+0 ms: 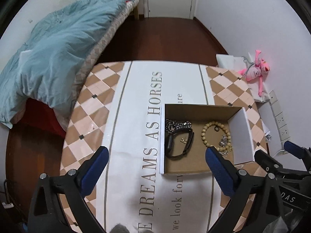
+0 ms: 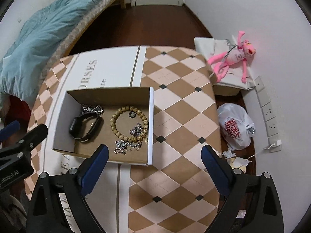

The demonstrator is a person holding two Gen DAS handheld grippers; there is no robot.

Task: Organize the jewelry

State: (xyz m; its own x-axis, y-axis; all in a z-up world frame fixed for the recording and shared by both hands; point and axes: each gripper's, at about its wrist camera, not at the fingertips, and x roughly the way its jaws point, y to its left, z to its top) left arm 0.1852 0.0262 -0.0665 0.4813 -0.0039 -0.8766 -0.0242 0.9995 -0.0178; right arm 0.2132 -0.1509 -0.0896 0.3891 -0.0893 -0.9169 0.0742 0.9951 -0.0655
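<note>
Blue-padded, my left gripper [image 1: 156,153] hangs with fingers spread wide above the checkered tablecloth [image 2: 180,104]. Right of it, the open cardboard box [image 2: 150,124] near the table's right edge holds a black wristband [image 2: 85,126], wooden bead bracelet [image 2: 127,123] and silver chains [image 2: 126,145]. My right gripper [image 2: 154,152] gapes empty too.

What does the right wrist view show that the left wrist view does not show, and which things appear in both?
Only the right wrist view shows the white plastic bag on the floor and the crumpled paper near it. Only the left wrist view shows the full words DREAMS AS HORSES on the table cover. Both views share the open cardboard box, the black wristband, the wooden bead bracelet, the silver chains, the pink plush toy and the blue duvet. The left gripper and right gripper are both open.
</note>
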